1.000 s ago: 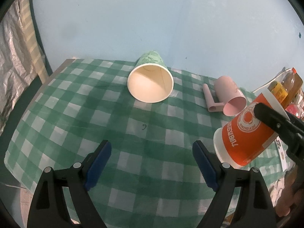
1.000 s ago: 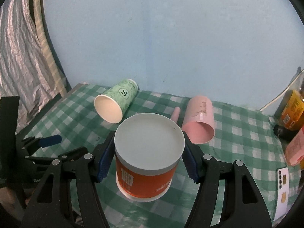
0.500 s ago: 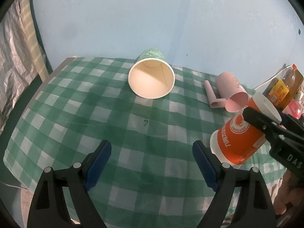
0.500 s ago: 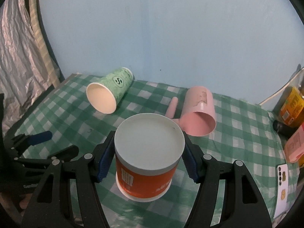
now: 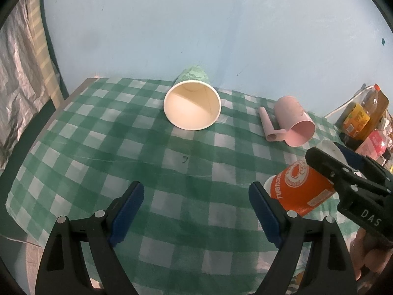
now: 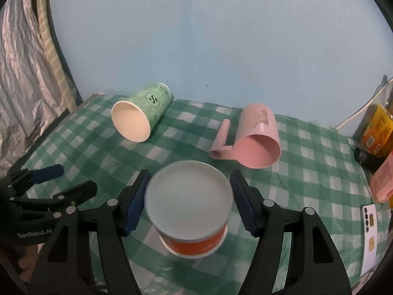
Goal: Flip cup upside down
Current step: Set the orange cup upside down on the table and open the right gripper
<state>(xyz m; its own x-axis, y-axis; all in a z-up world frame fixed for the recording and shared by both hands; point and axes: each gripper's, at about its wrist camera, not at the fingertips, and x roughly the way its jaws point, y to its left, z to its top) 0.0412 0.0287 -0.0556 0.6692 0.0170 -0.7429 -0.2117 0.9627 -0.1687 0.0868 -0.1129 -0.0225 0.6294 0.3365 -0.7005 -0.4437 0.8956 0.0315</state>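
Note:
An orange paper cup (image 6: 189, 204) with a white base is upside down between my right gripper's (image 6: 189, 201) blue pads. The jaws now stand slightly apart from its sides, and its rim is at or just above the checked cloth. In the left wrist view the same cup (image 5: 298, 189) is tilted at the right, with the right gripper's black fingers (image 5: 343, 179) around it. My left gripper (image 5: 196, 211) is open and empty over the cloth, to the left of the cup.
A green paper cup (image 6: 140, 115) lies on its side at the back left. A pink mug (image 6: 255, 140) lies on its side at the back right. Bottles (image 6: 375, 130) and a phone (image 6: 369, 231) are at the right edge. The green checked tablecloth (image 6: 307, 172) covers the table.
The right gripper has lowered the orange cup toward the cloth and its jaws have widened off the cup. The left gripper has pulled back slightly.

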